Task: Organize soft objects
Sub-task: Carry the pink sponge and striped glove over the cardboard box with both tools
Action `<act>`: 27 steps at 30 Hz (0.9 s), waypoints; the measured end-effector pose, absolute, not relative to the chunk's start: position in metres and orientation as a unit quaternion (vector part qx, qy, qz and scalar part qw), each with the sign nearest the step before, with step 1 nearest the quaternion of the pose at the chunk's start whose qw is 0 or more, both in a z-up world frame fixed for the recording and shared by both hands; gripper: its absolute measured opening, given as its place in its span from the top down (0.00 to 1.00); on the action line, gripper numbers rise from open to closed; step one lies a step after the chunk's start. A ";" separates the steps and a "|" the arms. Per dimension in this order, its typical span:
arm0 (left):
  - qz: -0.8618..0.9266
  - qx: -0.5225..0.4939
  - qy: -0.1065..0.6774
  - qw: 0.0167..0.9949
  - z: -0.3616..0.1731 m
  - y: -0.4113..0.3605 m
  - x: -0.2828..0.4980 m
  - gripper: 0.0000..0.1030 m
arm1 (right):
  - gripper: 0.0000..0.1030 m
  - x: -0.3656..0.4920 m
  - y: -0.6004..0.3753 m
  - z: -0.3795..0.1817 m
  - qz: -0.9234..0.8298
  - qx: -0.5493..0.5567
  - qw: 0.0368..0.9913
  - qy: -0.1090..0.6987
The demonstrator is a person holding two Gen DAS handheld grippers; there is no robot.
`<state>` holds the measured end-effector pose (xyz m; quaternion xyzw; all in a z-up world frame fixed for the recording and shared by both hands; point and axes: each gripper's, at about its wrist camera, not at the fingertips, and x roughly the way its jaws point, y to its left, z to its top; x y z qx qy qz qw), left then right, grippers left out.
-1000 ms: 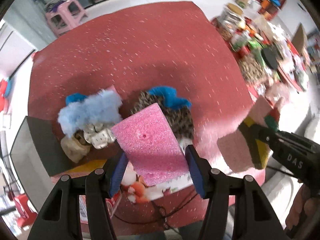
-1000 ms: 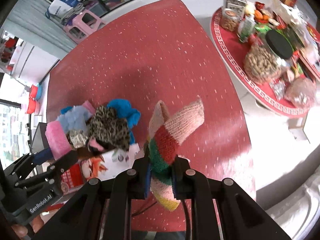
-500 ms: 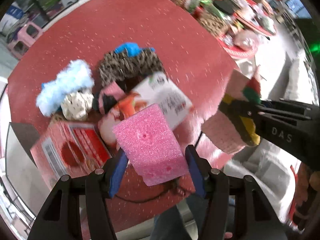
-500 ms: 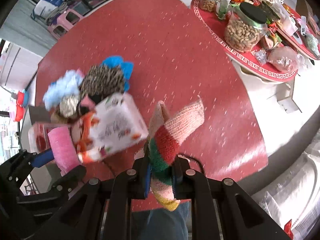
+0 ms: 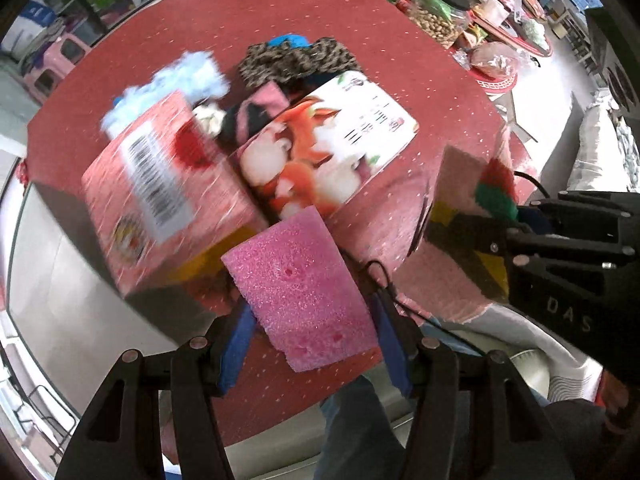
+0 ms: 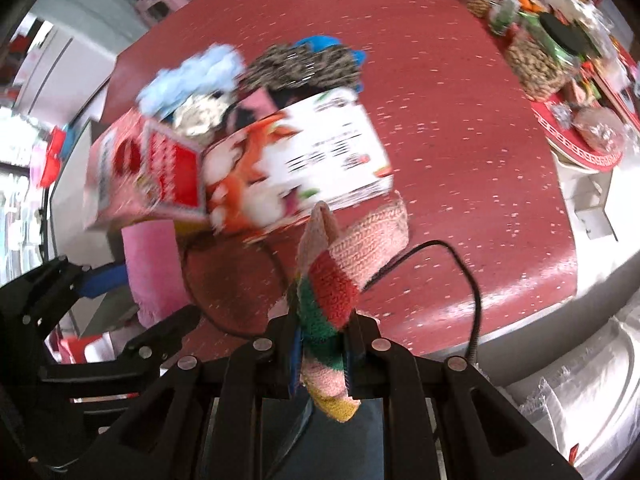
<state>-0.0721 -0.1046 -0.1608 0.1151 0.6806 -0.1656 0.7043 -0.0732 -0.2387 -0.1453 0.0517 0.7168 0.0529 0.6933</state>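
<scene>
Over the table's near edge, left gripper (image 5: pixel 312 336) half-open pinching a light squishy pink sponge (image 5: pixel 300 292) by its sides; right gripper (image 6: pixel 322 356) clamped tight on a floppy striped knit sock (image 6: pixel 332 300) mid-length.

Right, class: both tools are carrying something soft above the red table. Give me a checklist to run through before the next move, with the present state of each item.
1. Left tool grips the pink sponge between both pads: ok.
2. Right tool is shut on the striped knitted sock: ok.
3. The sock's free end hangs clear of the white box: cannot tell, they overlap in view.
4. The black cable on the red table stays clear of both tools: cannot tell.
5. The soft pile behind the boxes, blue fluff and leopard cloth, is undisturbed: ok.
6. Views sharp enough to judge the drop spot: not ok, blurred.
</scene>
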 end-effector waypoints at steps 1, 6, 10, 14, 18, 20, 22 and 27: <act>-0.162 0.110 0.680 0.706 -0.160 -0.099 -0.075 0.40 | 0.84 -0.075 -0.233 -0.145 0.058 0.048 0.693 0.717; -0.138 0.092 0.676 0.718 -0.155 -0.075 -0.089 0.40 | 0.84 -0.086 -0.200 -0.143 0.095 0.020 0.688 0.719; -0.115 0.074 0.672 0.728 -0.149 -0.050 -0.098 0.40 | 0.84 -0.091 -0.173 -0.141 0.125 -0.004 0.686 0.717; -0.083 0.041 0.669 0.737 -0.141 -0.018 -0.108 0.40 | 0.84 -0.096 -0.143 -0.136 0.158 -0.029 0.685 0.710; -0.049 0.006 0.664 0.746 -0.135 0.013 -0.114 0.40 | 0.84 -0.099 -0.110 -0.130 0.192 -0.055 0.682 0.703; -0.029 -0.011 0.659 0.752 -0.130 0.029 -0.117 0.40 | 0.84 -0.096 -0.098 -0.127 0.204 -0.064 0.681 0.701; -0.006 -0.030 0.651 0.758 -0.124 0.048 -0.121 0.40 | 0.84 -0.095 -0.084 -0.121 0.218 -0.073 0.680 0.696; 0.065 -0.087 0.628 0.771 -0.114 0.097 -0.128 0.40 | 0.84 -0.086 -0.050 -0.106 0.251 -0.090 0.681 0.682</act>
